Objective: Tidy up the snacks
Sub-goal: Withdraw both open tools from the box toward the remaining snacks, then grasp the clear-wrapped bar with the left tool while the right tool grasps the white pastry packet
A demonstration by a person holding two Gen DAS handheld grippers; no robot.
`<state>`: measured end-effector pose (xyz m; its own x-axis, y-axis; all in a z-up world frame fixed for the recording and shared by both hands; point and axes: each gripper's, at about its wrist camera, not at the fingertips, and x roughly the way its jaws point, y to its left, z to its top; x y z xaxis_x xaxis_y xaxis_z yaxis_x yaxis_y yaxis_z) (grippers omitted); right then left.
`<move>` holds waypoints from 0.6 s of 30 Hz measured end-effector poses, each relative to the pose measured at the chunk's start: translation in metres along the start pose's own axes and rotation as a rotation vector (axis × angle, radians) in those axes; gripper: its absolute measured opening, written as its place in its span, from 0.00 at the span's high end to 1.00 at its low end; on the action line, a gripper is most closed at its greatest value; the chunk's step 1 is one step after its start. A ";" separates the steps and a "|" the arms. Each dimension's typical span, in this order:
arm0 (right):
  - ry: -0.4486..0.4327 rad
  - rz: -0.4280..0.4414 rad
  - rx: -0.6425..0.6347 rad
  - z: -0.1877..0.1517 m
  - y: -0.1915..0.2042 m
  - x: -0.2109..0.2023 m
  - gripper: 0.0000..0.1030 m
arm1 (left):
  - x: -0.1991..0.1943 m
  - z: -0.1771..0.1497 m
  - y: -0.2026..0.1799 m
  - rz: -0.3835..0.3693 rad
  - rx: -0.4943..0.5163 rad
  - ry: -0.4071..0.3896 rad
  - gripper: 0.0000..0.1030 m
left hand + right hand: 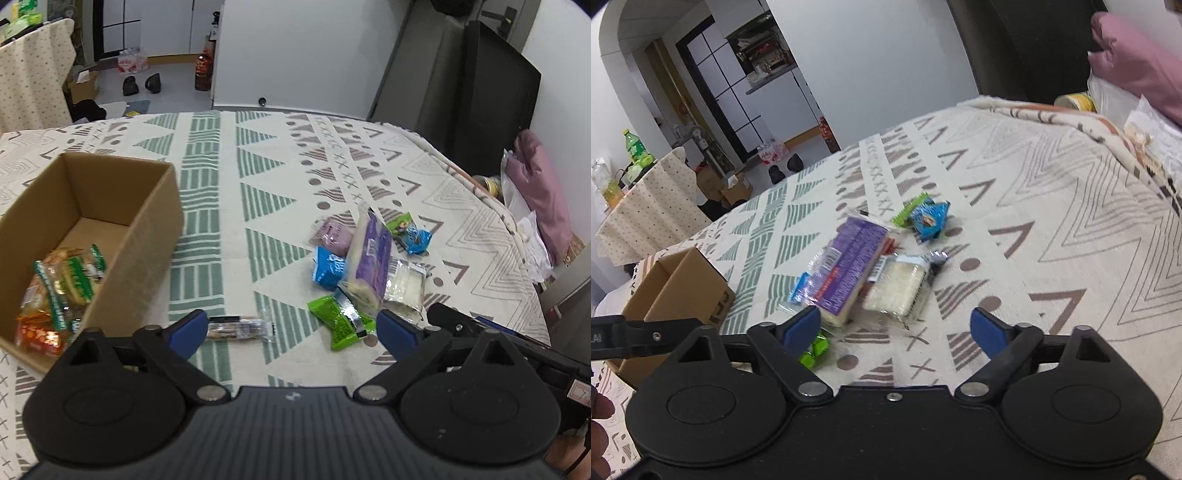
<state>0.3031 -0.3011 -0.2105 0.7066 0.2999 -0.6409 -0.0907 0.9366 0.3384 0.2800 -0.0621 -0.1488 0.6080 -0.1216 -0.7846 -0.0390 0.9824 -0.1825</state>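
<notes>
- Both claws hang over the patterned cloth (280, 177), jaws spread wide and holding nothing.
- Left gripper (291, 328) sits between the box (147, 236) on its left and the snack pile ahead-right; the box already holds a few orange-and-green packs (59, 288).
- Nearest loose item to the left claw: a clear-wrapped bar (240, 326), lying crosswise just beside its left fingertip, long axis running left to right across the jaw line.
- A green packet (338, 321) lies just ahead, toward the right finger, tilted diagonally.
- Right gripper (895, 325) faces the heap: the purple pack (846, 269) points away and to the right, its near end touching the left finger; the white pack (897, 288) lies straight ahead, between the jaws.
- Judgement: the bar falls to the left claw, which would want a turn to close across it; the white pack suits the right.
</notes>
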 end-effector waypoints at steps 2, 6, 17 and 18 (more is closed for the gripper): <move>0.013 0.001 0.006 -0.002 -0.003 0.002 0.21 | 0.007 0.000 -0.003 0.005 0.013 0.000 0.13; 0.026 0.002 0.000 -0.004 -0.006 0.005 0.22 | 0.025 -0.003 0.000 0.036 0.008 0.016 0.19; 0.040 -0.003 -0.019 0.006 -0.010 0.019 0.27 | 0.059 -0.010 0.018 0.126 -0.056 0.055 0.24; 0.043 -0.001 -0.017 0.006 -0.010 0.021 0.28 | 0.061 -0.011 0.019 0.128 -0.060 0.057 0.24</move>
<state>0.3228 -0.3053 -0.2230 0.6762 0.3058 -0.6702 -0.1017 0.9398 0.3262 0.3075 -0.0525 -0.2070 0.5494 -0.0058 -0.8355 -0.1613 0.9804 -0.1129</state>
